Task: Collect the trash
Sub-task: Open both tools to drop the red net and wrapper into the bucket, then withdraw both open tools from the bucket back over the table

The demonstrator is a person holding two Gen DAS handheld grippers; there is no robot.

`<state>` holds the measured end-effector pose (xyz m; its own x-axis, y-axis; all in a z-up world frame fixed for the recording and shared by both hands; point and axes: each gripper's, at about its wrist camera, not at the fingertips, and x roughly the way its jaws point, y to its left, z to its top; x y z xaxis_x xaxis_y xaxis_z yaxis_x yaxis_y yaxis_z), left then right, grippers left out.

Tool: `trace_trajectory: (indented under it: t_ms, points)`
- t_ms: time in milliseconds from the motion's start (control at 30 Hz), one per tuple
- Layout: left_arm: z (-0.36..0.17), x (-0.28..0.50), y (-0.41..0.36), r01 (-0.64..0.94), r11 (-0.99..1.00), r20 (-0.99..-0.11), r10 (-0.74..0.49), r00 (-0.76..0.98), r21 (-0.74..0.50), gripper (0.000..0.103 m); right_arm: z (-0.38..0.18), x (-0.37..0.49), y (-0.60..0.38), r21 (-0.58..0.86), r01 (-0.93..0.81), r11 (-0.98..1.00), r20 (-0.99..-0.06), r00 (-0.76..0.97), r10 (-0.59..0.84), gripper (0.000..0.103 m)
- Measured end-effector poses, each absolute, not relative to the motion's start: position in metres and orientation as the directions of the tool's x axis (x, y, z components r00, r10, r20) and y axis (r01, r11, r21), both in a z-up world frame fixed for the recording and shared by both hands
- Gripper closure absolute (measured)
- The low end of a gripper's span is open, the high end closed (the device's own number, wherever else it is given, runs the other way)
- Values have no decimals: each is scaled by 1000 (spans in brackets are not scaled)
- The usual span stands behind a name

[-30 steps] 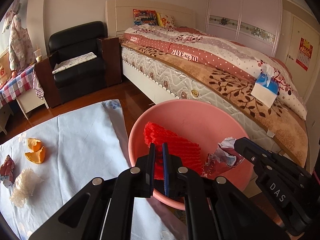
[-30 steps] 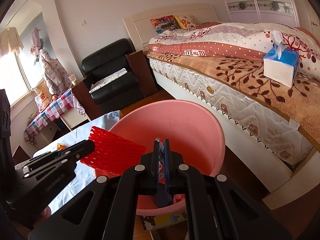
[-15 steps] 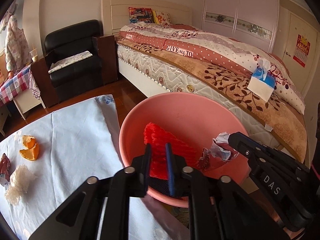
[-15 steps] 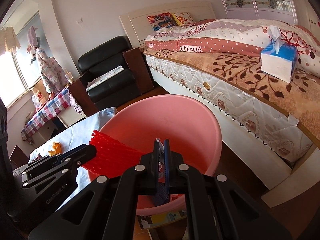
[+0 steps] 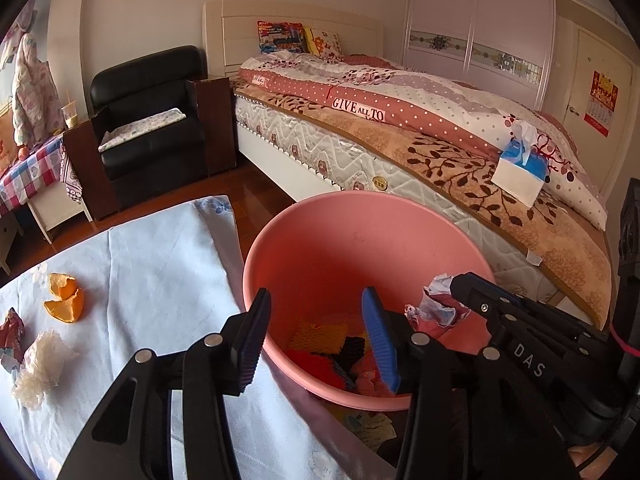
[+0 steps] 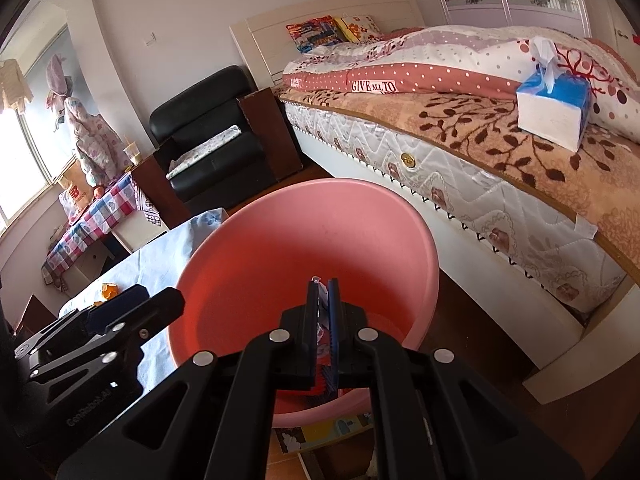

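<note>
While the left gripper (image 5: pixel 316 336) hangs over the pink bucket (image 5: pixel 320 240) with its jaws just opened wide and nothing between them, the red net (image 5: pixel 316 360) lies down inside the bucket. The right gripper (image 6: pixel 323 312) is clenched on a crumpled wrapper (image 5: pixel 438 306) above the bucket. Orange peel (image 5: pixel 64 298) sits on the blue cloth (image 5: pixel 160 264) nearby.

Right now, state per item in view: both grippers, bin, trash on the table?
left gripper: open, jaws have just been opening, nothing between them, over the bin.
right gripper: shut on crumpled wrapper, over the bin.
pink bin: upright, red and yellow trash at the bottom.
orange peel: on the tablecloth, uncollected.
white netting: on the tablecloth, uncollected.
</note>
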<state>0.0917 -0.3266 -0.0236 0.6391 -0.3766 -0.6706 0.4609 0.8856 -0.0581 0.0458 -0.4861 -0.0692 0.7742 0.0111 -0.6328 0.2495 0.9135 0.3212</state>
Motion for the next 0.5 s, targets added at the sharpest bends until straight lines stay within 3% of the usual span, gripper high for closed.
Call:
trace_trajectory:
  t_ms: [67,133,233,500]
  points:
    - [-22,92,-326,459,886,-668,-379,641,-62,55,-70,46,-487,326,250,911,-635,773,15,94]
    - [-21,91,-324,457,887,-664,-381,644,-66,54,-69,45,-487,327,250,911,-630,776,13,79]
    - [-19,91,-321,451,890,-659,-381,649,-70,54,-66,44,-486,326,246,913,-615,789,7,69]
    - [-15,89,-309,426,902,-649,-367,667,-72,53,-61,40,-481,304,244,921,-610,792,-9,69]
